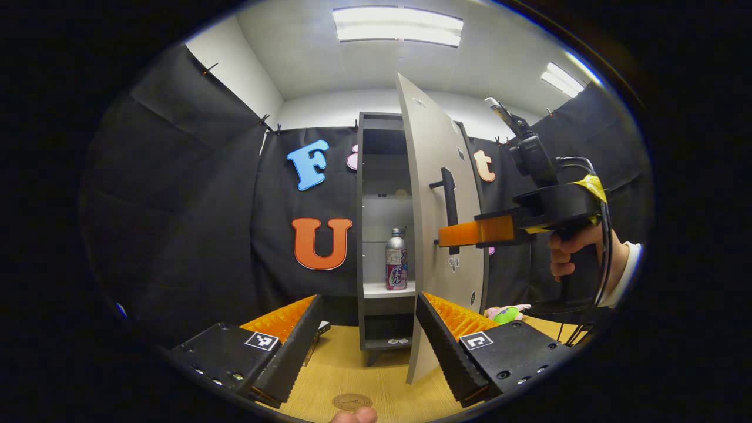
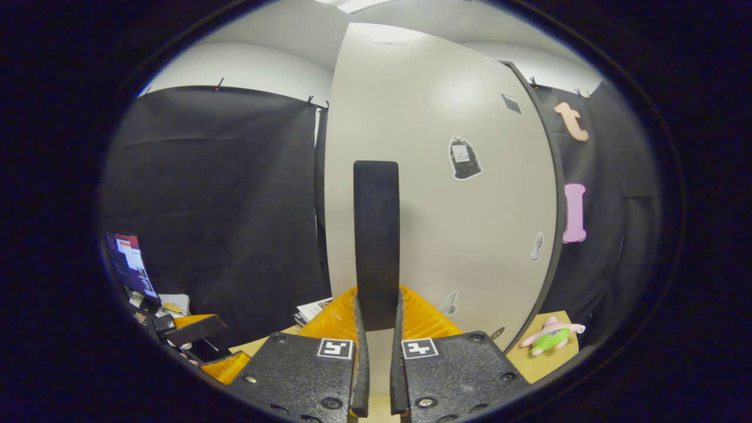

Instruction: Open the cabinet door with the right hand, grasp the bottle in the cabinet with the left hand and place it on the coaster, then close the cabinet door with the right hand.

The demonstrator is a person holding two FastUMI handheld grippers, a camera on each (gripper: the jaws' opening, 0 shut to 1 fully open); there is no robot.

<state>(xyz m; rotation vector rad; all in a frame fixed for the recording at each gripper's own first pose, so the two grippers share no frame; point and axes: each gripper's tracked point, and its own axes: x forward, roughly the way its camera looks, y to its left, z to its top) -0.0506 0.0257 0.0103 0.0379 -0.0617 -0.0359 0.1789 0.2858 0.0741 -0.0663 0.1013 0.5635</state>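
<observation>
Bottle (image 1: 396, 259) stands on a shelf (image 1: 389, 288) in the cabinet (image 1: 369, 176), behind the open door (image 1: 437, 194)

With the cabinet door (image 1: 437, 235) swung partly open, a narrow gap gives access to the shelf (image 1: 388, 289) carrying the bottle (image 1: 396, 259), bounded left by the cabinet side wall (image 1: 359, 235) and right by the door, whose handle (image 2: 376, 241) the right hand-held gripper (image 2: 376, 320) clamps.

The left gripper view is looking from low over the worktop (image 1: 352, 364) toward the cabinet (image 1: 385, 235) — farther back. The right gripper view is facing the door (image 2: 440, 176) close up — both are sharing that door.
</observation>
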